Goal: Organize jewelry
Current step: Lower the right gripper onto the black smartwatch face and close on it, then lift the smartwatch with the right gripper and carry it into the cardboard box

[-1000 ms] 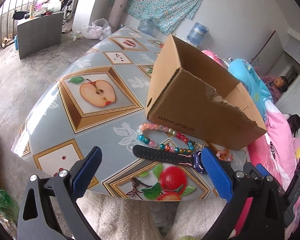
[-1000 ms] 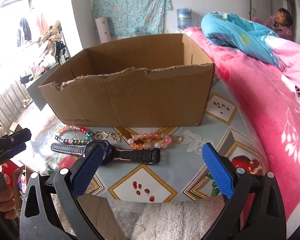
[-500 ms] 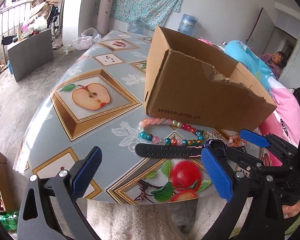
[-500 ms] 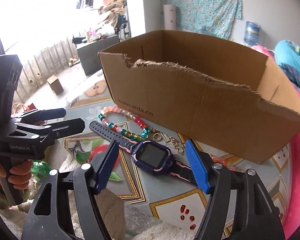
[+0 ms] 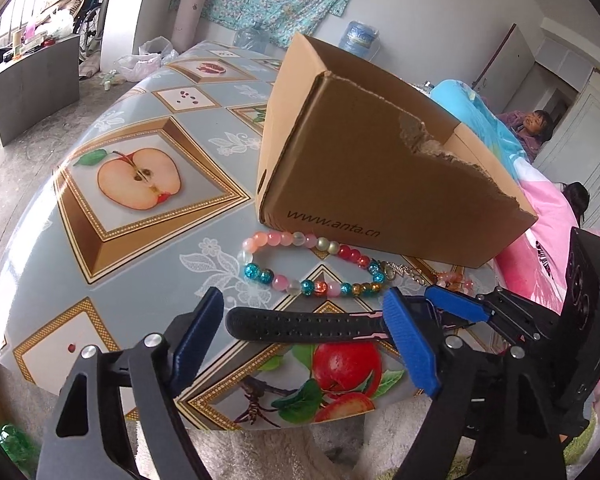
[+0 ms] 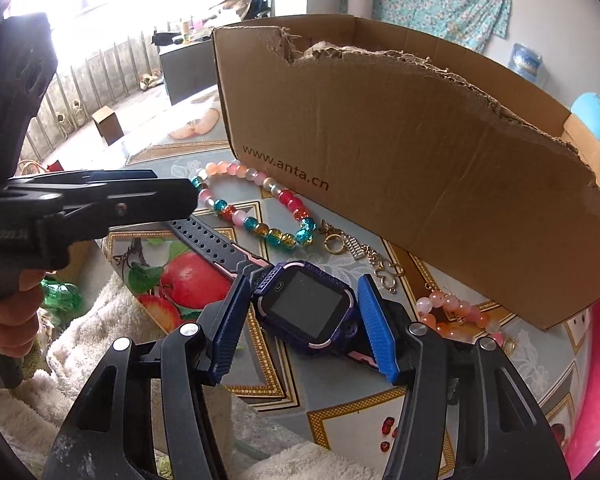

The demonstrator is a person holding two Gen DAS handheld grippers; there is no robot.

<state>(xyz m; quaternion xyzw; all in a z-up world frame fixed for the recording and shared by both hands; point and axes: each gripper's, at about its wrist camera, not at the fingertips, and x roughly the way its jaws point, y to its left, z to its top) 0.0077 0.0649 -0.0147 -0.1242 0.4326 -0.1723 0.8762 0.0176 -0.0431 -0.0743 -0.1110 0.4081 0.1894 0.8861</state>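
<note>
1. Step in hand: picking up the watch (image 6: 306,312). It lies flat on the table (image 5: 112,256), in front of the box (image 6: 400,152), with the bead bracelet (image 5: 296,264) between strap and box.
2. My right gripper (image 6: 304,324) straddles the watch case. Its jaws have just been closing, with the case between them. The left pad looks to touch the case edge; on the right I see a thin gap. I judge it not yet clamped.
3. My left gripper (image 5: 308,340) straddles the strap (image 5: 300,326). Its jaws have just been closing too, but they stand wide, and the left pad is clear of the strap. Nothing held.
4. Next move, as I judge: finish closing the right on the case, lift, and carry it over the torn box wall. The strap may drag the beads.
5. Right view only: the watch face, the gold charms (image 6: 364,256) and a pink bracelet (image 6: 456,312) by the box.
6. Left view only: the whole bead loop and the strap's free end. The case is hidden behind my right pad.
7. Box interior: the floor is not visible in either view.
</note>
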